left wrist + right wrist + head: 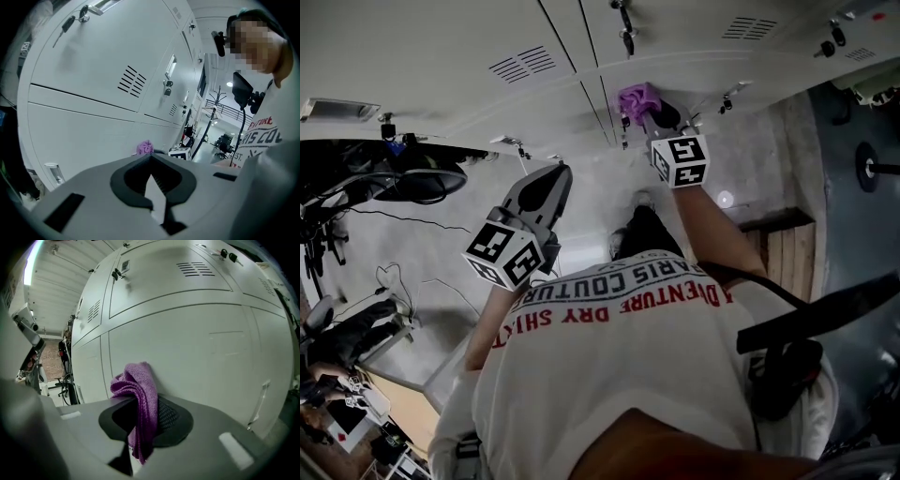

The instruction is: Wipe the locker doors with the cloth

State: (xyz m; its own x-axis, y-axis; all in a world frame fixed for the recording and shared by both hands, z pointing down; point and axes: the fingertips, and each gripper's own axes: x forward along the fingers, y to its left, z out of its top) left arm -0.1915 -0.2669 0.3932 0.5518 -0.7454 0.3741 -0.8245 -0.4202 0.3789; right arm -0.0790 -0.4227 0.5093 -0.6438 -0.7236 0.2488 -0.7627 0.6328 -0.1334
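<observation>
— Purple cloth (136,385) where?
— Pinched between my right gripper (143,420) fingers, touching the locker door (201,348).
— Left gripper (150,164)?
— Fingers pressed together, nothing between them, held off that door.

Workplace locker room: rows of keyed lockers (187,333)

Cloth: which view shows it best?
Right gripper view: the cloth sits large and centred, clamped in the right gripper at the locker door. Head view shows it small, past the gripper. Left gripper view shows only a distant purple tuft.
</observation>
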